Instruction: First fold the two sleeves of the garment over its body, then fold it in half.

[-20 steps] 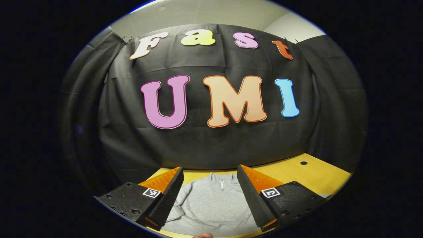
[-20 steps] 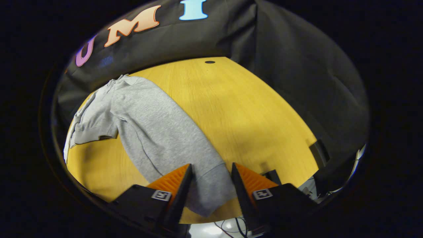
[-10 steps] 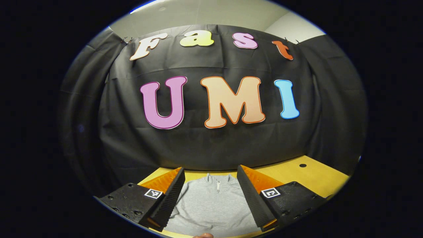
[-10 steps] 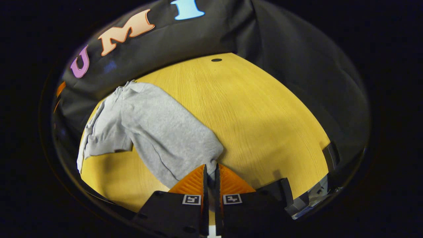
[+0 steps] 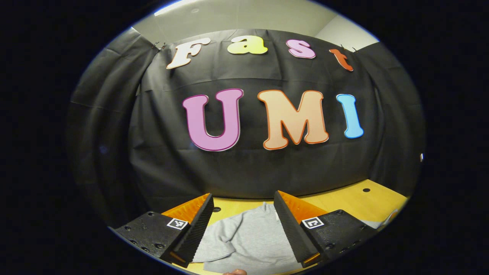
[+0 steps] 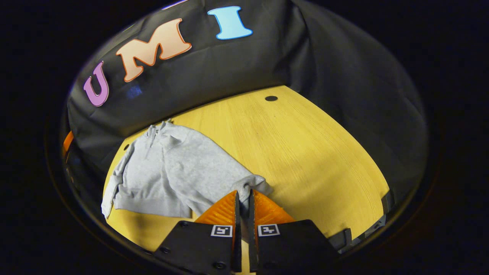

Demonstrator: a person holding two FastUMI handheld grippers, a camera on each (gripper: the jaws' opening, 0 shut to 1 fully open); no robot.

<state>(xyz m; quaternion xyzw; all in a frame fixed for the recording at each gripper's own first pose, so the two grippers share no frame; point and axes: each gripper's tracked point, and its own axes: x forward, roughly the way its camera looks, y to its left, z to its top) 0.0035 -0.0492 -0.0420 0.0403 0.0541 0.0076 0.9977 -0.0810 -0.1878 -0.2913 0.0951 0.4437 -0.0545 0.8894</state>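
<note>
Right gripper (image 6: 242,194) pinched shut on the sleeve cuff (image 6: 250,184) just ahead of its tips, the grey garment (image 6: 172,172) stretching forward-left across the table (image 6: 305,152); carry the cuff low over the body while the left gripper (image 5: 242,206), fingers spread, hovers above the garment.
</note>
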